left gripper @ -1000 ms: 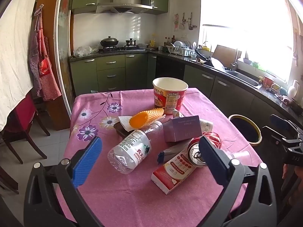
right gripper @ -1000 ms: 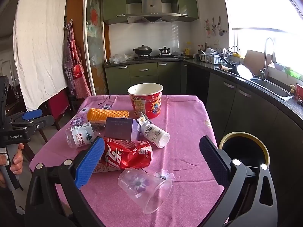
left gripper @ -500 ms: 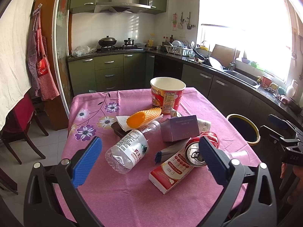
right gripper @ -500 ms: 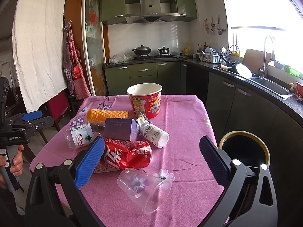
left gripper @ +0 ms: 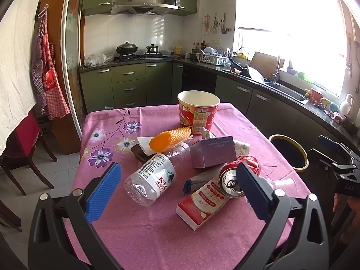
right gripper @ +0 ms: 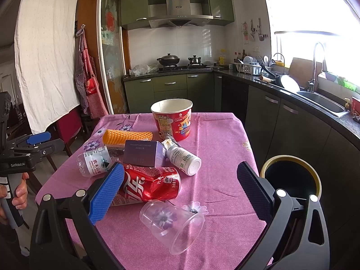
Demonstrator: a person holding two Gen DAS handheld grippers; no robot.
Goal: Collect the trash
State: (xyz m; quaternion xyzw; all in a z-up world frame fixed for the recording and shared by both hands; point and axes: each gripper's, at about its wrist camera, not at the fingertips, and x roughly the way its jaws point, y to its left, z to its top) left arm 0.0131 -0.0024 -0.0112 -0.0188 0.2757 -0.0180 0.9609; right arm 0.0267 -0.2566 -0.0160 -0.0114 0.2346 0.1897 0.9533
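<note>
Trash lies in a heap on the pink-clothed table: a red noodle cup, an orange foam sleeve, a crushed water bottle, a purple box, a red can and a red-white carton. My left gripper hovers open just in front of the bottle and carton. From the table's right side, my right gripper stands open over the red can and a clear plastic cup. A small white bottle lies behind them.
A black bin with a yellow rim stands on the floor right of the table. Green cabinets and a counter with a sink run along the back and right. A red chair is on the left.
Both views shift only slightly. Nothing has been taken hold of and the trash lies as before.
</note>
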